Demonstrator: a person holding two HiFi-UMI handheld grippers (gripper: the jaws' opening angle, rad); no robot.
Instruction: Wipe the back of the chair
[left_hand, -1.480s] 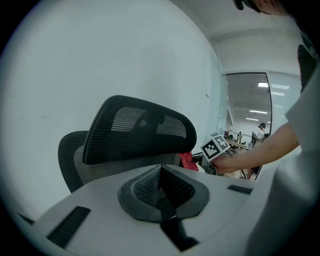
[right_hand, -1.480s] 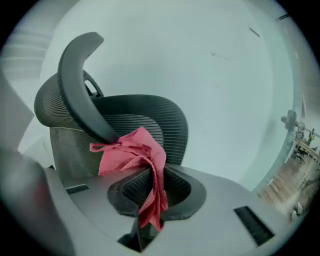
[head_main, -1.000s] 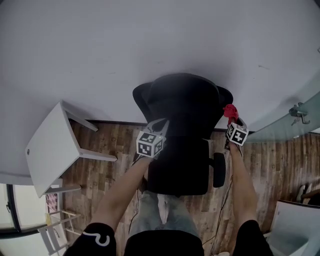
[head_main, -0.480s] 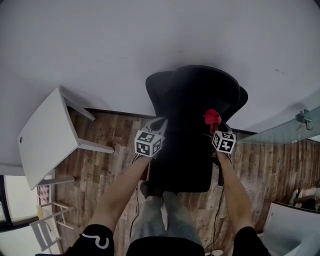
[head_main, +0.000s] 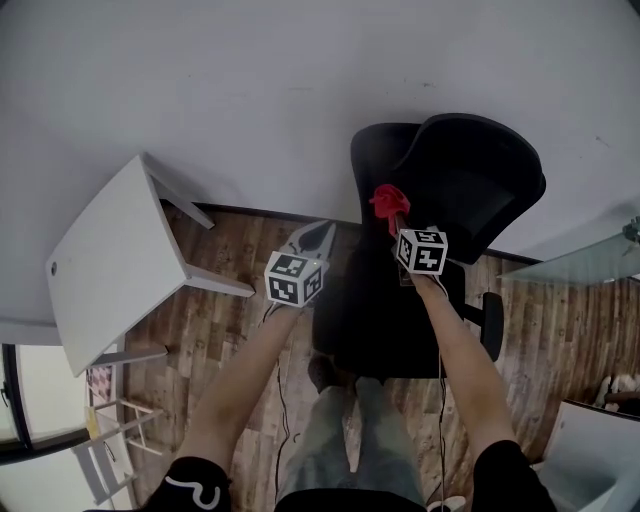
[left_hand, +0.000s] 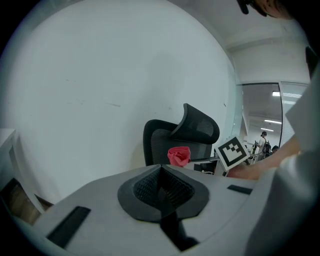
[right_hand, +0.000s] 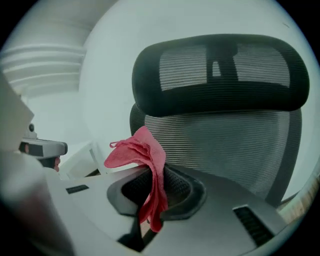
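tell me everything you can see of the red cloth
The cloth is pinkish red, a soft, woven-looking fabric crumpled into folds. It is pinched between the shut jaws of the right gripper: a bunched part stands above them and a tail hangs below. It is held close to the black mesh back of the chair; whether it touches the mesh cannot be told.

A plain pale wall (head_main: 250, 80) filled the far side, with a dark skirting strip (head_main: 250, 211) along its foot. Brown wooden planks made up the floor (head_main: 200, 330). A white desk (head_main: 110, 265) stood at the left by the wall, with a white folding rack (head_main: 98, 468) nearer. A glass partition (head_main: 585, 268) ran off at the right, and ceiling lights (left_hand: 278, 93) shone beyond it.
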